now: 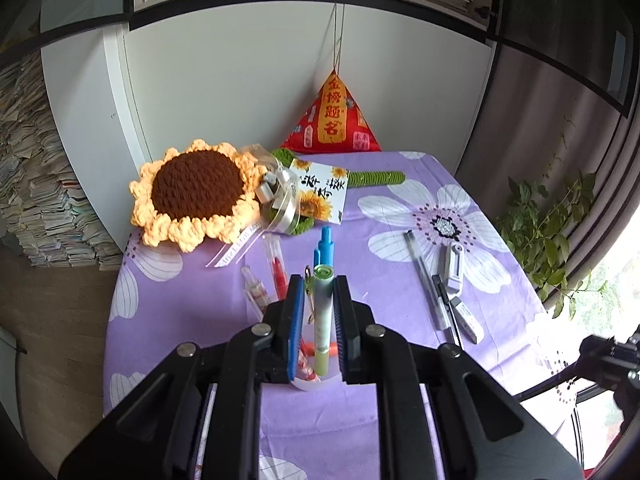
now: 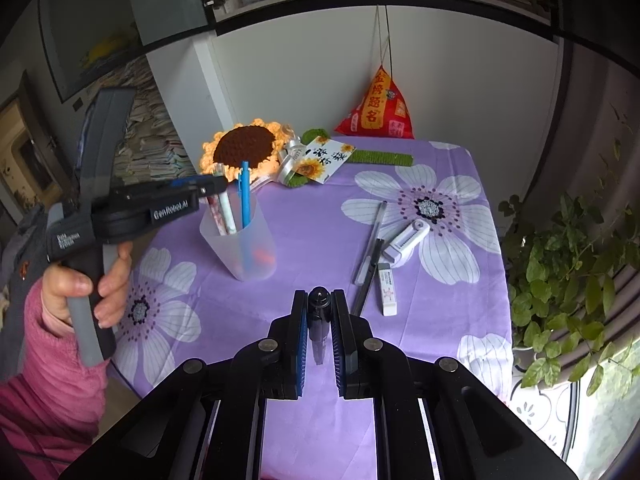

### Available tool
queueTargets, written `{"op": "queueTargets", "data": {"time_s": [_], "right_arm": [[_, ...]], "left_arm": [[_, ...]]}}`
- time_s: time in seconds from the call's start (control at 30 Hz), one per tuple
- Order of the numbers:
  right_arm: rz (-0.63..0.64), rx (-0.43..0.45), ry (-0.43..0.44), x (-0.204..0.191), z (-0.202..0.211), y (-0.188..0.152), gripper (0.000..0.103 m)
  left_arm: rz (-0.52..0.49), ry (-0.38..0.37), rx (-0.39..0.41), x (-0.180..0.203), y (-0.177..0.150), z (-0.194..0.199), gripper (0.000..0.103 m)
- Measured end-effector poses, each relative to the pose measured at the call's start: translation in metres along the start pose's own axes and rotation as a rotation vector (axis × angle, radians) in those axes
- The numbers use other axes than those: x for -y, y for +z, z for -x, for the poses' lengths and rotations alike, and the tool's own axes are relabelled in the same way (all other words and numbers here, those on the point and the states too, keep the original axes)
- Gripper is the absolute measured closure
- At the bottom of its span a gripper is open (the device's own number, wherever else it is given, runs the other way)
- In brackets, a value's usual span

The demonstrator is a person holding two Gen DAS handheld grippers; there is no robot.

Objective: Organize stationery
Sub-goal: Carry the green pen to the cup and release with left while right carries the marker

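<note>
The left gripper [image 2: 216, 186] hovers over the translucent cup [image 2: 240, 236], fingers clamped on a green pen [image 1: 323, 312] hanging upright, tip inside the cup. The right gripper [image 2: 319, 320], nearer the bench's [image 2: 312, 216] loose pens, clamps a black pen [image 2: 319, 316].

Left wrist camera sitting close above cup [image 1: 308, 384], looking forward and down along left gripper [image 1: 319, 280] across surface [image 1: 192, 312] toward white wall. Right wrist camera hanging further back and to right, facing same wall along right gripper [image 2: 319, 294], taking in left gripper [image 2: 218, 184] at its left. Both sharing knitted sunflower [image 1: 198, 194] [image 2: 244, 146], red pouch [image 1: 334, 118] [image 2: 378, 108], eraser [image 1: 468, 319] [image 2: 387, 289].
</note>
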State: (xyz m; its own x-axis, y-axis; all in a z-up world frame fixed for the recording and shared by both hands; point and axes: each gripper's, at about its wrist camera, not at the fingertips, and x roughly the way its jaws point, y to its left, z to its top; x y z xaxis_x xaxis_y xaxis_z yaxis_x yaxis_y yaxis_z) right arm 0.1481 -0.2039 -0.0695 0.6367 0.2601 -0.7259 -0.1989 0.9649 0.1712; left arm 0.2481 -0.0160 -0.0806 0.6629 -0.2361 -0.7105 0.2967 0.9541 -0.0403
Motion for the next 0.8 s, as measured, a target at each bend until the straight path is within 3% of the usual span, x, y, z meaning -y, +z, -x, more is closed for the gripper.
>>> {"op": "queueTargets", "data": {"time_s": [0.43, 0.53, 0.67, 0.8], "right_arm": [[0.039, 0.040, 0.011, -0.025, 0.003, 0.025, 0.091], [0.044, 0.048, 0.007, -0.028, 0.003, 0.031, 0.091], [0.052, 0.058, 0.013, -0.035, 0.004, 0.041, 0.091], [0.070, 0.069, 0.017, -0.045, 0.002, 0.051, 0.091]], "left_arm": [[-0.026, -0.013, 0.012, -0.003, -0.016, 0.005, 0.089], [-0.033, -0.009, 0.044, -0.005, -0.021, 0.015, 0.081], [-0.050, 0.016, 0.105, -0.006, -0.028, 0.033, 0.062], [-0.057, 0.053, 0.142, -0.012, -0.036, 0.043, 0.057]]}}
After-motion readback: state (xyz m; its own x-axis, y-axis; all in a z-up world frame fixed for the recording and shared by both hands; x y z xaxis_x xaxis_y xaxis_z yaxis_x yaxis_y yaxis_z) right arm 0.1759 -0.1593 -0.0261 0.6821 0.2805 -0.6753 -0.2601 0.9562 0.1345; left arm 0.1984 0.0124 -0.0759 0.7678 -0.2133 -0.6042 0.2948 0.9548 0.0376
